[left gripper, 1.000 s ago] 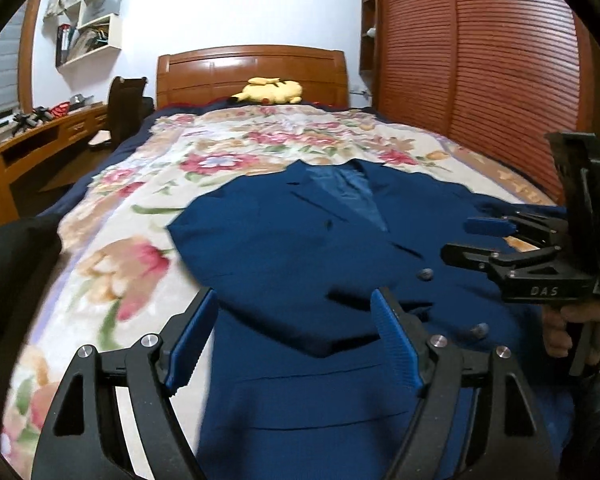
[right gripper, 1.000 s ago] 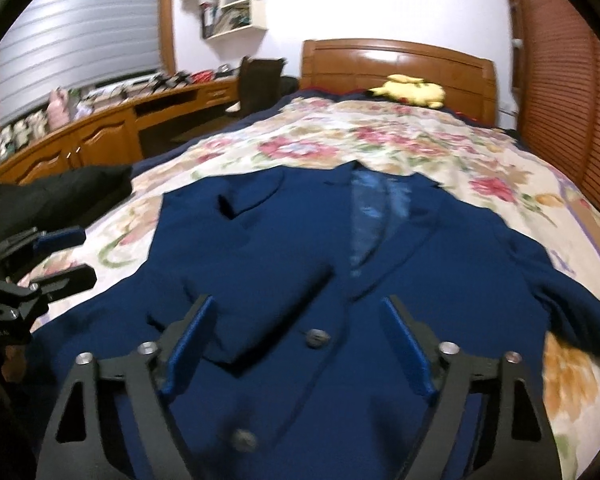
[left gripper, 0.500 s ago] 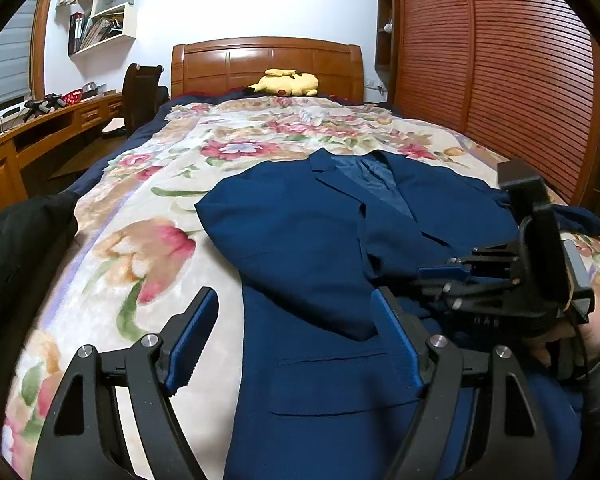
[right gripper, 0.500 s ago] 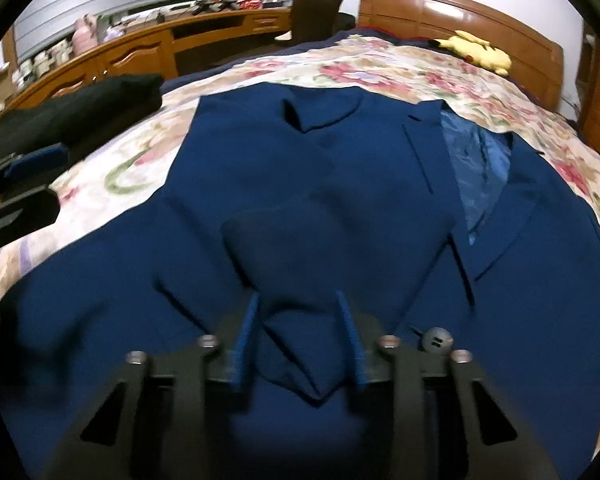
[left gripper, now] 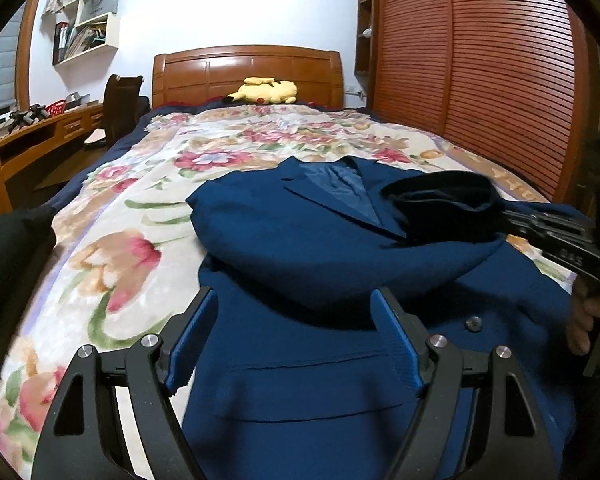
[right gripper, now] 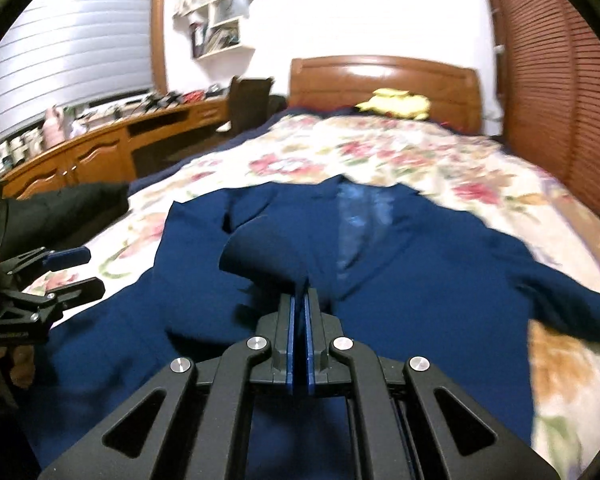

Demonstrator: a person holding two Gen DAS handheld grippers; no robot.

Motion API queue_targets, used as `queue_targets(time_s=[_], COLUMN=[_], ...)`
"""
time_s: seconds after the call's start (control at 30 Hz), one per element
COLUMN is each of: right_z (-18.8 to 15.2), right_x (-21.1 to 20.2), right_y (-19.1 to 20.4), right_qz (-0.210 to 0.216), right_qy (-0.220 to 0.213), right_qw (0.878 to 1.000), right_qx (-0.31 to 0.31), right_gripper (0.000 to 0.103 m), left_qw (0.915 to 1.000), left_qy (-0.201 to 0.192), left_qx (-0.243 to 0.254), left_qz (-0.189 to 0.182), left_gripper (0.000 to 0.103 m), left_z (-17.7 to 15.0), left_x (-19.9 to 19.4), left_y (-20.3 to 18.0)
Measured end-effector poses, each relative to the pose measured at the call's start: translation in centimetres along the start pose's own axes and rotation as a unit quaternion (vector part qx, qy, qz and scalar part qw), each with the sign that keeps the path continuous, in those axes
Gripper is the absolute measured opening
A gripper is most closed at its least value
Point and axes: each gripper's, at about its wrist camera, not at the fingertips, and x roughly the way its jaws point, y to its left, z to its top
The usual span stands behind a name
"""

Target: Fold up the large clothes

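Navy blue wool-look suit jacket (left gripper: pixel 308 264) lies face-up on the floral-quilted bed (left gripper: pixel 148 208), collar toward the wooden headboard (left gripper: pixel 248 76), long axis running away from both cameras. Right gripper (right gripper: pixel 300 300) is clenched on the cuff end of the jacket's sleeve (right gripper: pixel 268 256), lifted over the chest; the sleeve's other end runs back toward the left shoulder. Left gripper (left gripper: pixel 296 340) is released, jaws wide, hanging just above the hem side, touching nothing. Right is nearer the fold; likely next: lay the sleeve across.
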Motion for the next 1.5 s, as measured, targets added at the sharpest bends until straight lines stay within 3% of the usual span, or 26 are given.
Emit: queue_targets(time_s=[0.33,0.47,0.67,0.73,0.8,0.87,0.97,1.1,1.27,1.33,1.4,1.43,1.5], right_z=[-4.5,-5.6,-3.9,-3.0,-2.1,-1.7,-1.4,-1.4,-1.4,-1.4,-1.4,-1.5,-0.8], right_x=[-5.7,-8.0,-8.0,-7.0,-6.2,-4.6,-1.2,2.5,4.6,4.8,4.7,4.4,3.3], right_y=[0.5,0.8,1.6,2.1,2.4,1.6,-0.8,-4.8,-7.3,-7.2,-6.5,-6.5,-5.9], right_qz=[-0.084,-0.081,-0.103,-0.117,-0.122,-0.127,-0.148,-0.136,-0.073,-0.059,-0.062,-0.062,-0.059], right_qy=[-0.017,0.004,0.029,0.036,0.044,0.06,0.103,0.157,0.196,0.195,0.194,0.191,0.164], right_qw=[0.996,0.996,0.994,0.992,0.991,0.989,0.983,0.978,0.976,0.977,0.978,0.979,0.985], right_qx=[0.024,0.042,0.006,-0.014,-0.031,-0.039,-0.033,0.013,0.064,0.062,0.04,0.028,0.012], right_gripper=[0.004,0.004,0.004,0.016,0.054,0.064,0.064,0.064,0.064,0.05,0.013,0.011,0.008], left_qw=[0.9998,0.9997,0.9996,0.9996,0.9997,0.9997,0.9997,0.9997,0.9996,0.9995,0.9994,0.9994,0.9995], left_qy=[-0.013,-0.013,-0.014,-0.014,-0.015,-0.015,-0.015,-0.019,-0.02,-0.02,-0.017,-0.016,-0.015], left_qx=[-0.003,-0.004,-0.007,-0.005,-0.005,-0.008,-0.01,-0.01,-0.016,-0.022,-0.026,-0.026,-0.025], left_qz=[-0.015,-0.021,-0.025,-0.023,-0.018,-0.016,-0.015,-0.012,-0.008,-0.009,-0.015,-0.015,-0.015], left_gripper=[0.079,0.079,0.079,0.079,0.079,0.079,0.079,0.079,0.082,0.087,0.088,0.089,0.102], left_z=[0.6,0.5,0.6,0.7,0.7,0.6,0.4,0.4,0.5,0.5,0.6,0.6,0.5], left_x=[-0.5,-0.6,-0.8,-0.7,-0.9,-1.0,-1.2,-1.6,-1.6,-1.5,-1.4,-1.3,-1.2], left_y=[-1.2,-1.2,-1.1,-1.1,-1.0,-0.6,-0.1,0.6,1.8,2.2,2.4,2.4,2.2])
